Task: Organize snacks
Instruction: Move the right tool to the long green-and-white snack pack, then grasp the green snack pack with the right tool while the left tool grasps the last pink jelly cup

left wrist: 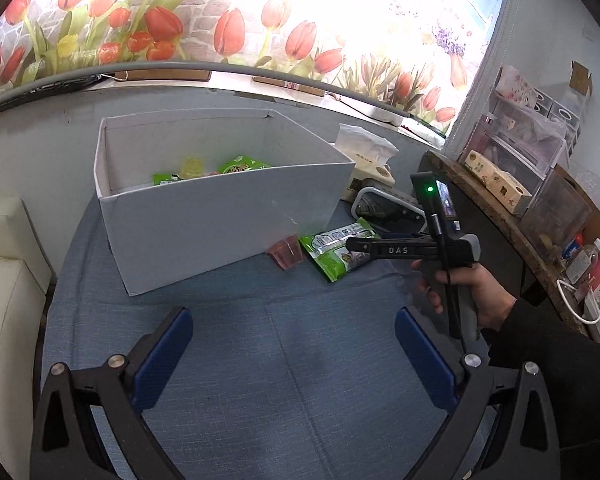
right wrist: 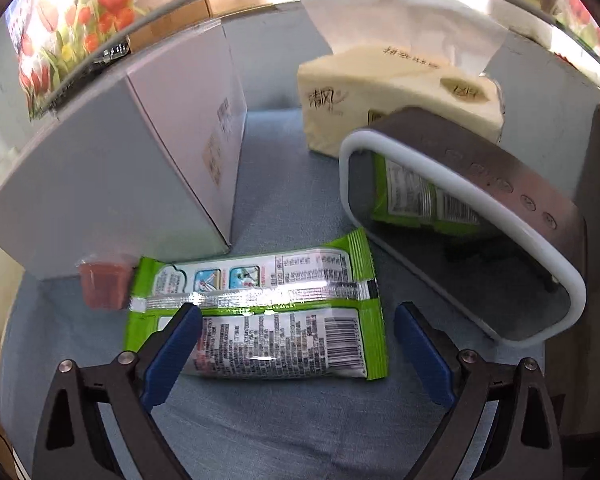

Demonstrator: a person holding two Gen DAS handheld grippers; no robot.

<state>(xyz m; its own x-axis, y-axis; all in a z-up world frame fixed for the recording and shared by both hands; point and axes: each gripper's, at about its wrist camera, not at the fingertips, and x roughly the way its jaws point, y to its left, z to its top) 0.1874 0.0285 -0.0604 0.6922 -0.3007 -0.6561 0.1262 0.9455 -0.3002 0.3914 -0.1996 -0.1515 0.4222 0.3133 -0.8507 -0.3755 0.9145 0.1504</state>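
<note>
Fingers on my right gripper (right wrist: pixel 296 328) were spread wide, low over the green snack packet (right wrist: pixel 260 316) — left pad (right wrist: pixel 172 344) overlapping its lower left edge, right pad (right wrist: pixel 420 352) just off its right end, nothing clamped. Packet lay flat, label side up, on the blue bench cloth (right wrist: pixel 300 432), beside the corner of the white box (left wrist: pixel 220 216). Red jelly cup (right wrist: pixel 102 284) sat touching the packet's left end, against the box wall. Left gripper (left wrist: pixel 294 344) hung over bare cloth in front of the box, fingers wide apart, empty. Inside the box — more green packets (left wrist: pixel 240 166) and a yellow jelly cup (left wrist: pixel 192 166). Grey speaker (right wrist: pixel 460 240) with white rim stood right of the packet, tissue pack (right wrist: pixel 400 96) behind it. My hand (left wrist: pixel 472 292) held the right gripper's handle.
</note>
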